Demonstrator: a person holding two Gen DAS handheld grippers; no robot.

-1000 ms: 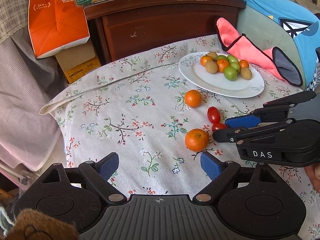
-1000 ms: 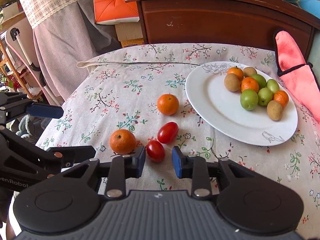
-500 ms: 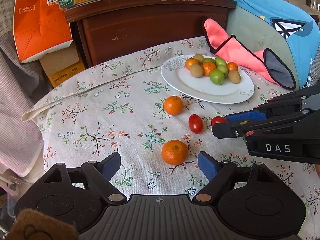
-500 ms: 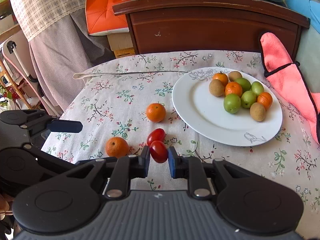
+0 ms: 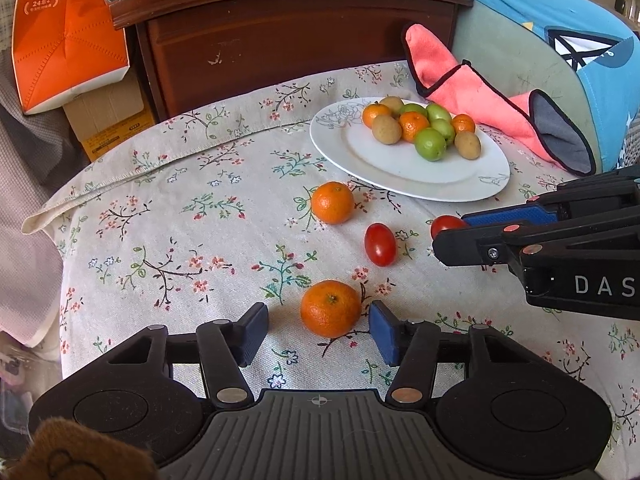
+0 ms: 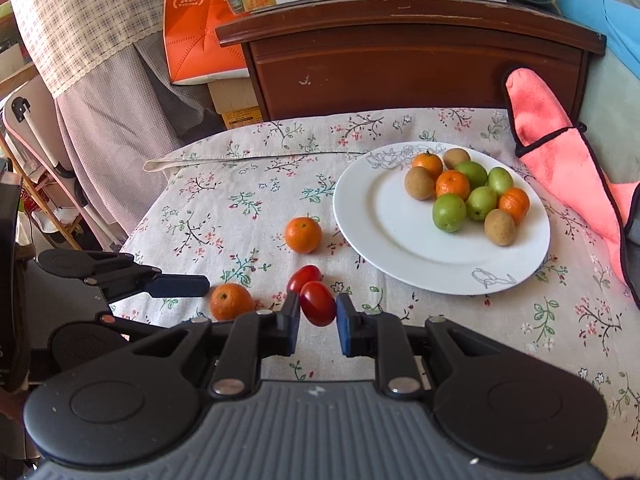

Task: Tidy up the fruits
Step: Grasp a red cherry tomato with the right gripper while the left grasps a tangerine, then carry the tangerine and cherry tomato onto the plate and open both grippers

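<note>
A white plate [image 5: 400,168] [image 6: 392,248] holds several mandarins, green plums and brown fruits on the flowered cloth. My left gripper [image 5: 318,328] is open, with a mandarin [image 5: 330,308] [image 6: 231,301] lying between its fingers. A second mandarin [image 5: 332,202] [image 6: 303,234] and a loose cherry tomato [image 5: 380,244] [image 6: 304,277] lie on the cloth. My right gripper [image 6: 318,314] is shut on another cherry tomato [image 6: 318,309] [image 5: 445,225] and holds it above the cloth, right of the loose one.
A dark wooden cabinet [image 5: 296,36] stands behind the table. A pink cloth [image 5: 480,96] lies right of the plate. An orange box [image 5: 64,36] and a cardboard box [image 5: 112,120] stand at the back left. The cloth's edge drops off at the left.
My right gripper closed on the cherry tomato and lifted it off the cloth. My left gripper moved forward, so the near mandarin now lies between its open fingers.
</note>
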